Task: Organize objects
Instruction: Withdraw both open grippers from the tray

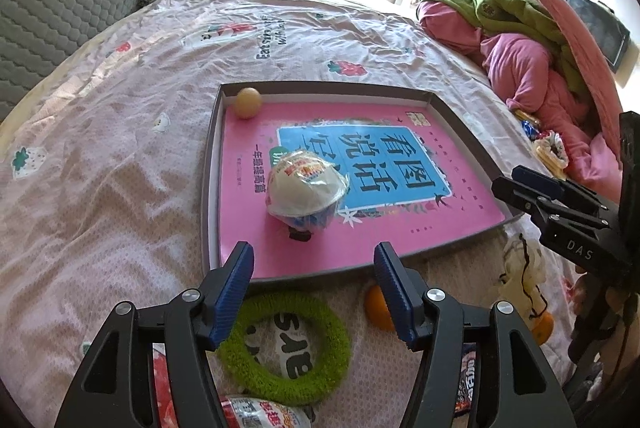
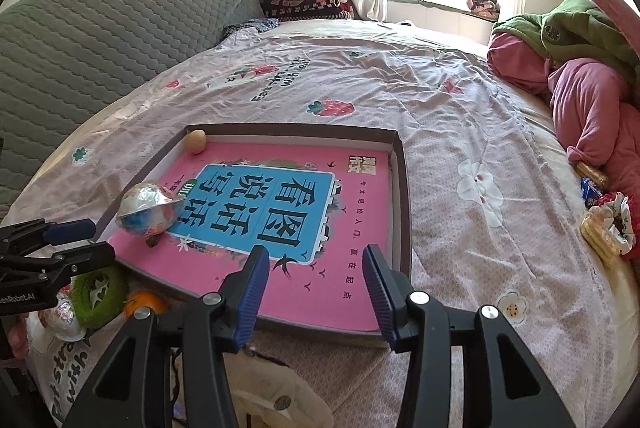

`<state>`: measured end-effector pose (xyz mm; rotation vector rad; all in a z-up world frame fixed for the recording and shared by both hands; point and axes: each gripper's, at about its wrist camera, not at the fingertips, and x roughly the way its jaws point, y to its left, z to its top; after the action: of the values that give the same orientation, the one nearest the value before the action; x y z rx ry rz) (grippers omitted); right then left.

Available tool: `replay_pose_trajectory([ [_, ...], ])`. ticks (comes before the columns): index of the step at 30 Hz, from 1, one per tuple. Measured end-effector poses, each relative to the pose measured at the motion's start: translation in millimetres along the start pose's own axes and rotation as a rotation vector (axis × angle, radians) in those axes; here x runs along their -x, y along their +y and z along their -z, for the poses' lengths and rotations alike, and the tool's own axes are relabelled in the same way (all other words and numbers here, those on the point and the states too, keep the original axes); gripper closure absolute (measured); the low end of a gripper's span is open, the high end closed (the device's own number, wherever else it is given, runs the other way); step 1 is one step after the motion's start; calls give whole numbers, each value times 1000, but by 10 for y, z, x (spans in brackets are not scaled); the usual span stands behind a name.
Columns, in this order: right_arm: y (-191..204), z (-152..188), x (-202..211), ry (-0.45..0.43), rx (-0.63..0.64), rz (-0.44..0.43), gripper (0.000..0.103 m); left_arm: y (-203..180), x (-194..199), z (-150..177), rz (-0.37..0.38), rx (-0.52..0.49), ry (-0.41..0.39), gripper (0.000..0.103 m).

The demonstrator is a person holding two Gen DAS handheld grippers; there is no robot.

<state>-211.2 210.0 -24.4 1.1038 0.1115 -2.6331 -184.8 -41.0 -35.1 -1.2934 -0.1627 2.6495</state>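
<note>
Both grippers, left (image 1: 314, 268) and right (image 2: 312, 270), gape empty. Green ring (image 1: 286, 348) under left jaws: likely light, soft; pinch its band. Orange (image 1: 378, 308) beside: round, may roll.

- One shallow tray (image 1: 212, 164) at frame centre
- One pink book (image 1: 400, 220) inside it
- One beige ball (image 1: 248, 103)
- One wrapped bowl (image 1: 306, 188)
- One green ring (image 1: 286, 348), lower frame
- One orange ball (image 1: 376, 308)
</note>
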Motion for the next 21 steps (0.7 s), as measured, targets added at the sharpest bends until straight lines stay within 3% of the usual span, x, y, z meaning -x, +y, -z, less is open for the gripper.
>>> replay_pose_trajectory([
  [9, 94, 46, 145, -28, 47, 4, 54, 18, 90, 40, -5, -6, -14, 38],
  [13, 127, 55, 204, -42, 53, -7, 43, 60, 133, 60, -18, 1, -23, 38],
  [21, 190, 93, 306, -69, 66, -22, 43, 92, 176, 158, -45, -4, -38, 38],
])
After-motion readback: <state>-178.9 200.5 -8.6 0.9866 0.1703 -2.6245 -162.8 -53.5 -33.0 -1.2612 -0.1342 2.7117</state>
